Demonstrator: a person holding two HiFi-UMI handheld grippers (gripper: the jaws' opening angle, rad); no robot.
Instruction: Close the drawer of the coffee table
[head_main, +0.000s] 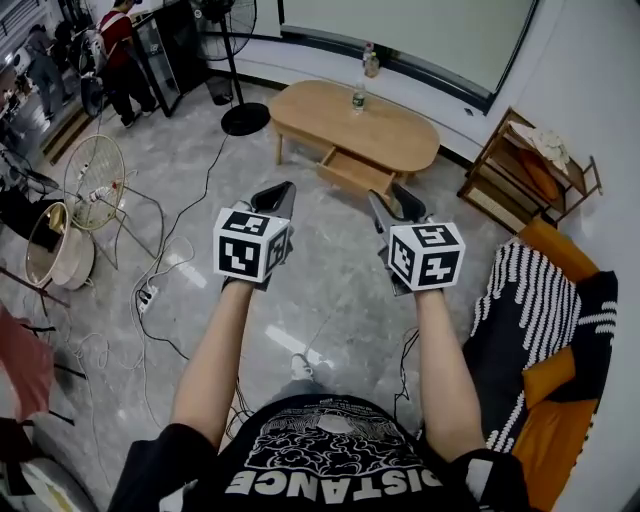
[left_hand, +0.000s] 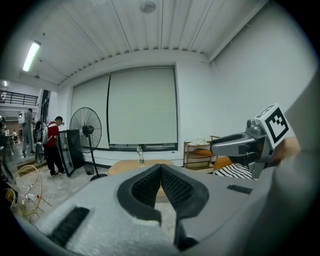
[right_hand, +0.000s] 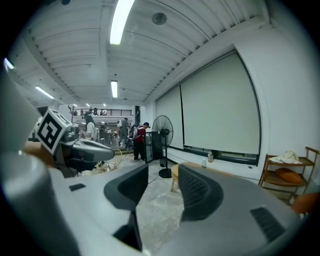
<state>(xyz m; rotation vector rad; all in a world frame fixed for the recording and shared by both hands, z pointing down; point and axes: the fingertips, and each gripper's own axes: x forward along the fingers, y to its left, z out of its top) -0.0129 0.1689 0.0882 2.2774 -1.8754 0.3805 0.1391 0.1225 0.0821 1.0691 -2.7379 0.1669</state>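
- Drawer (head_main: 352, 170) stands pulled out of the coffee table (head_main: 400, 135), well ahead of both grippers.
- Left gripper (head_main: 283, 190): jaws clenched together, empty.
- Right gripper (head_main: 392, 200): jaws released, nothing between.
- 1 bottle (head_main: 358, 97) on the tabletop, probably plastic.

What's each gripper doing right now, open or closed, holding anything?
Left gripper: closed, jaws together, holding nothing.
Right gripper: open, jaws apart, holding nothing.

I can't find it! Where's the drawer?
In the head view, the drawer juts open from the near side of the coffee table, top centre, with the standing fan to its left.
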